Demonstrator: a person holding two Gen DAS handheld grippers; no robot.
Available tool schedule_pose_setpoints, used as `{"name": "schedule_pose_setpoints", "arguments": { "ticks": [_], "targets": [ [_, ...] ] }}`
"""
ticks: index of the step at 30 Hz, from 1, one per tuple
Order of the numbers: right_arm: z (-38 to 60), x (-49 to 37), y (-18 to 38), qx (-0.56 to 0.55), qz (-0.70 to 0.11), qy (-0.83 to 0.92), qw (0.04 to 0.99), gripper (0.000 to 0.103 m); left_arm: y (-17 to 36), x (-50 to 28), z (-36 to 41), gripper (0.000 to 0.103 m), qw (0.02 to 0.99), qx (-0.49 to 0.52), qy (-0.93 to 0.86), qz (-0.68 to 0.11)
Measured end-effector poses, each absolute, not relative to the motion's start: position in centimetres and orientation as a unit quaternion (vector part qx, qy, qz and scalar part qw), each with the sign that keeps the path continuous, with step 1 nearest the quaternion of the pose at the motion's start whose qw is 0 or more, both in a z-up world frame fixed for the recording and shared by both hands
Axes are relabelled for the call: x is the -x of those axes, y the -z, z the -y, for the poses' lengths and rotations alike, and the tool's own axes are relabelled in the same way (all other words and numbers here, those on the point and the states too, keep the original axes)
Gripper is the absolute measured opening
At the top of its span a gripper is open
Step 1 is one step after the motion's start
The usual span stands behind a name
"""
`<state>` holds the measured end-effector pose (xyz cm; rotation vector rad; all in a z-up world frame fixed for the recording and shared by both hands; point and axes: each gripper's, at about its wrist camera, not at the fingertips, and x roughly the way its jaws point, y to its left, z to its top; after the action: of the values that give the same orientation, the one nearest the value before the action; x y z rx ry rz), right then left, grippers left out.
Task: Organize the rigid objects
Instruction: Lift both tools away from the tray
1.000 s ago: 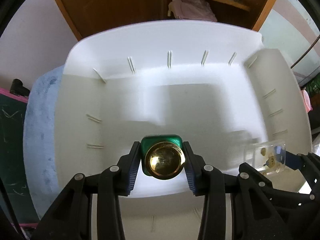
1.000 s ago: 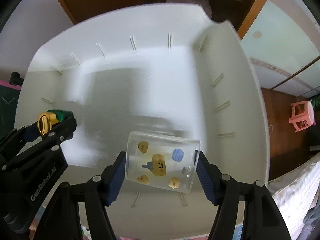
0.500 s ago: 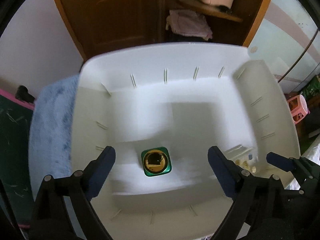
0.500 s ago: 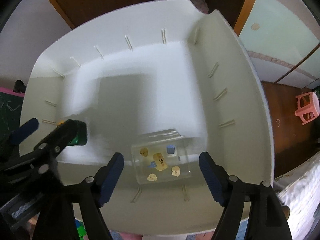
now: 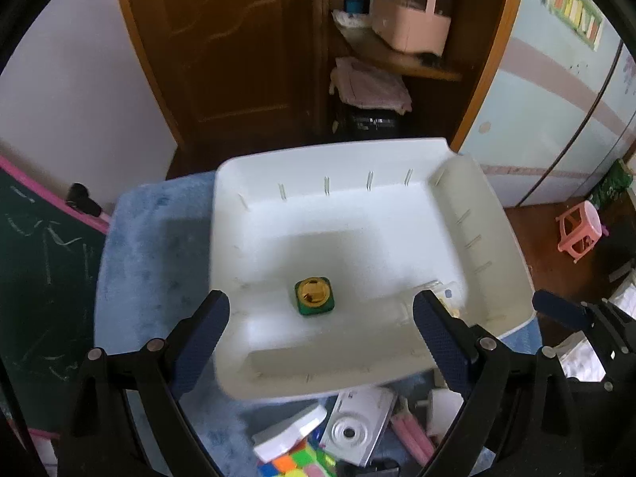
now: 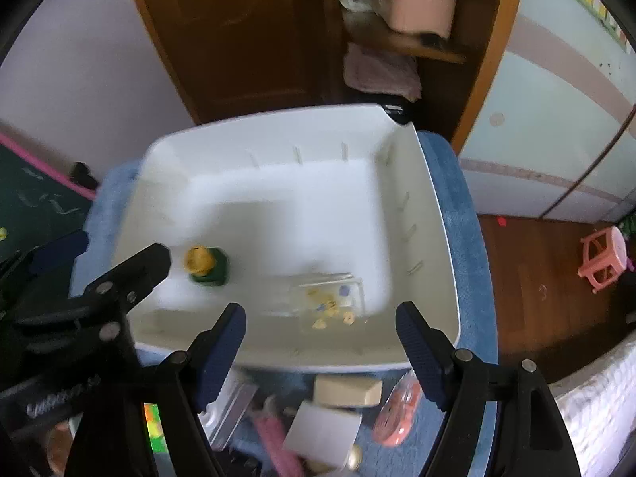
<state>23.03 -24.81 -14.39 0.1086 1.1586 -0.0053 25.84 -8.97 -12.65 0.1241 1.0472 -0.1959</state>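
Note:
A white bin (image 5: 357,159) (image 6: 437,238) sits on a blue mat. A green bottle with a gold cap (image 5: 314,297) (image 6: 206,266) stands in the bin's near left part. A clear box with small yellow and blue pieces (image 6: 332,302) (image 5: 433,298) lies in the near right part. My left gripper (image 5: 320,334) is open and empty, raised above the bin's near edge. My right gripper (image 6: 320,342) is open and empty, raised above the clear box.
Loose items lie on the mat in front of the bin: a colour cube (image 5: 302,461), a white camera (image 5: 353,429), a white block (image 6: 322,433), a beige block (image 6: 346,391), an orange packet (image 6: 397,409). A chalkboard (image 5: 35,278) stands left. A pink stool (image 5: 578,232) is right.
Both grippers opened, let go of the green bottle and the clear box inside the bin, then pulled back and up. The bin now looks smaller and loose items show below.

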Motion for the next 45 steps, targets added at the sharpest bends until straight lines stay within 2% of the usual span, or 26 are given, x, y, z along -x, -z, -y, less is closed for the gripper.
{"name": "schedule_pose_setpoints", "arguments": {
  "ticks": [11,23,27,37,45],
  "targets": [
    [23.8,-15.4,10.1,-0.057,-0.492,-0.040,0.868,0.078,7.8,-18.6,7.2,0.095,0.884,-0.061,0.084,-0.456],
    [24.2,-7.1,7.0,-0.066,-0.468,-0.078,0.878,0.080,4.2,-11.9,7.4,0.095,0.902,-0.057,0.090,-0.418],
    [24.8,-5.2,6.8,-0.089,-0.460,-0.084,0.880,0.082,4.1,-10.2,7.3,0.095,0.906,-0.056,0.080,-0.412],
    [24.6,-0.8,6.9,-0.025,-0.444,-0.077,0.892,0.082,5.9,-8.0,6.3,0.095,0.899,-0.046,0.059,-0.432],
    [24.8,0.6,9.4,-0.033,-0.469,-0.090,0.878,0.082,8.2,-7.0,5.3,0.095,0.889,-0.052,0.039,-0.452]
  ]
}}
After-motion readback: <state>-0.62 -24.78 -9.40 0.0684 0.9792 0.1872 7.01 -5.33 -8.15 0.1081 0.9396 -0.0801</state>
